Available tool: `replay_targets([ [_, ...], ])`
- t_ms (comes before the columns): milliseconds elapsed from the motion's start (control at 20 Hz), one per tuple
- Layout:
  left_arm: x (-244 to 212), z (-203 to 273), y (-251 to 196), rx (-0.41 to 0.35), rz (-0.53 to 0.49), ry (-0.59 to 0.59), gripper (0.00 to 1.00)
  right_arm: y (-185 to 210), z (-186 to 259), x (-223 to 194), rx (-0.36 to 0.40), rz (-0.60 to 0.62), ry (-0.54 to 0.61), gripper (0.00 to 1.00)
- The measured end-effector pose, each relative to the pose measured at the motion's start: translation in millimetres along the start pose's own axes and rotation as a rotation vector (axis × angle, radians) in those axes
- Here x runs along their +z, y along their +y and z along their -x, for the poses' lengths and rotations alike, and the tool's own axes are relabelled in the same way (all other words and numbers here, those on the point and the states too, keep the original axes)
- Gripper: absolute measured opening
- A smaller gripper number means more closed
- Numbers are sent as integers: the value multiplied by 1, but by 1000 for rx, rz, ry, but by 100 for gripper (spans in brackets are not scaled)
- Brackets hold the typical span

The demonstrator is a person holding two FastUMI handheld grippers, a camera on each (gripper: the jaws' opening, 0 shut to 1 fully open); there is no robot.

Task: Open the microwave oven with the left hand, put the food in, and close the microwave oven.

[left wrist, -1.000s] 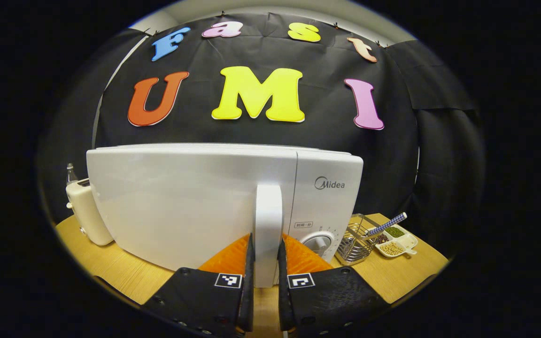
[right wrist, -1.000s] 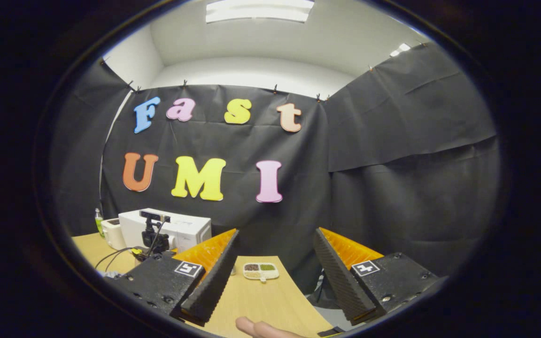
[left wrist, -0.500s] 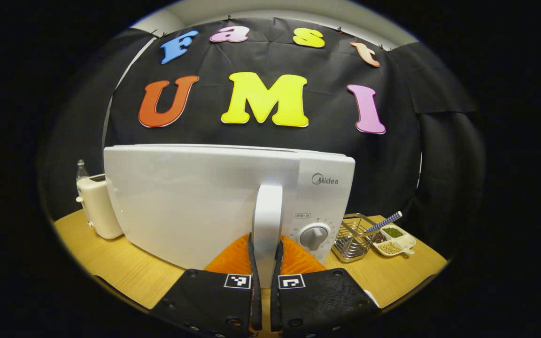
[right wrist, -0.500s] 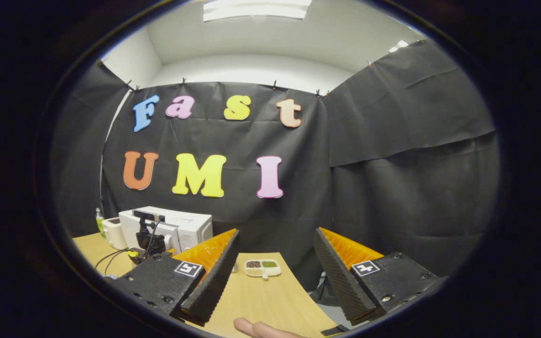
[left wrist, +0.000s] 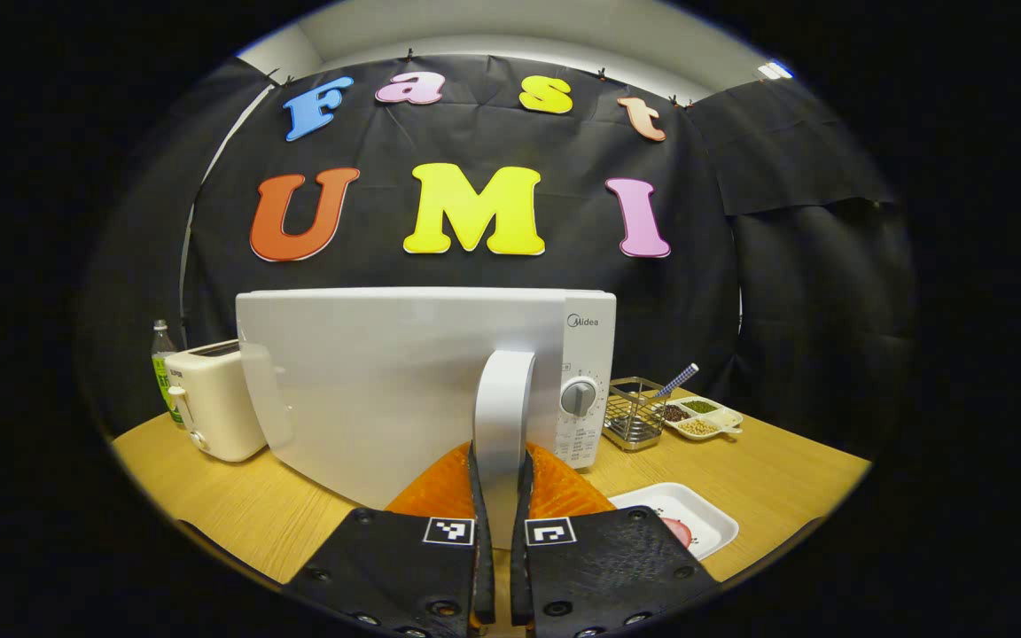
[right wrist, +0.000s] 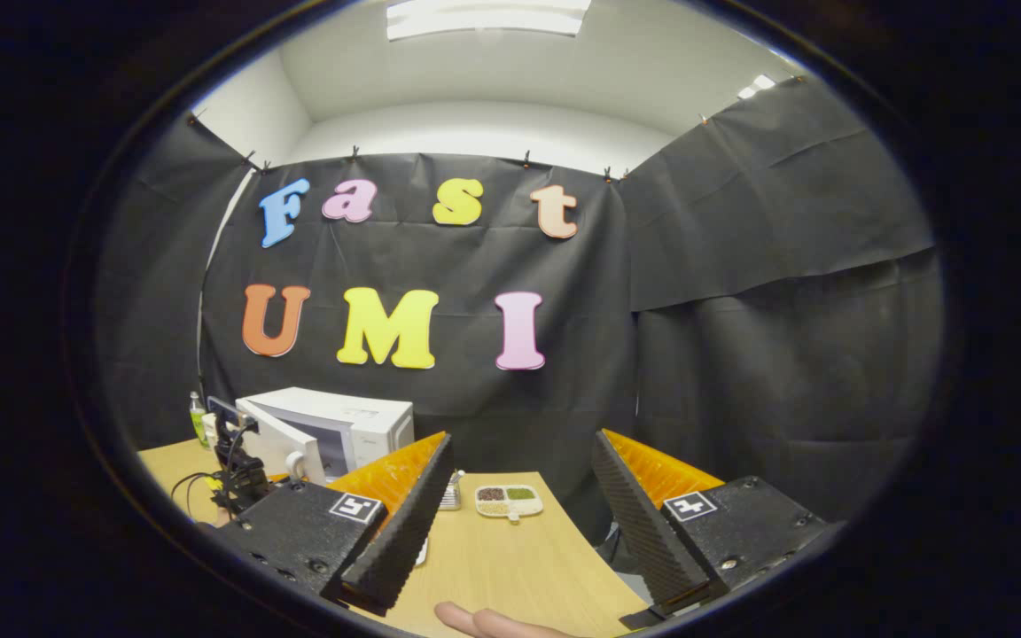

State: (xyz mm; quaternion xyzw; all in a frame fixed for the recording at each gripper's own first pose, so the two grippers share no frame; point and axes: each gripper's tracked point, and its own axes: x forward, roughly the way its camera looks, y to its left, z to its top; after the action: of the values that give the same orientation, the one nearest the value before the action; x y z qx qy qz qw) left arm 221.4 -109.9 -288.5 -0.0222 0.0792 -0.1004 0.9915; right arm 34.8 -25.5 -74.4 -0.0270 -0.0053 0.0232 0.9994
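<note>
**Left hand-held gripper pinching the door handle**

Left hand-held gripper (left wrist: 500, 496) has both black ribbed fingers pressed on the upright white handle (left wrist: 502, 416) of the microwave oven (left wrist: 422, 372), whose glossy white door (left wrist: 386, 381) stands swung partly outward from the boxy body on the wooden surface (left wrist: 236, 505). The handle's long axis runs vertically. A round dial (left wrist: 578, 398) faces forward. A white tray (left wrist: 683, 518) with pinkish food (left wrist: 677, 530) lies just right of the fingers. Right hand-held gripper (right wrist: 515, 505) hovers spread wide, well apart from the oven.
</note>
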Motion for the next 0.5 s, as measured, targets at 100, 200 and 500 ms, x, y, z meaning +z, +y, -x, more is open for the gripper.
replay_targets([
  [100, -2, 21, 9, -9, 5, -2, 6, 11, 4, 1, 16, 7, 0, 92],
  [200, -3, 41, 21, -15, 7, 10, 6, 22, 10, 3, 29, 15, -5, 92],
  [500, -15, 111, 75, -5, -14, 51, 16, 55, 19, 8, 67, 29, -18, 92],
])
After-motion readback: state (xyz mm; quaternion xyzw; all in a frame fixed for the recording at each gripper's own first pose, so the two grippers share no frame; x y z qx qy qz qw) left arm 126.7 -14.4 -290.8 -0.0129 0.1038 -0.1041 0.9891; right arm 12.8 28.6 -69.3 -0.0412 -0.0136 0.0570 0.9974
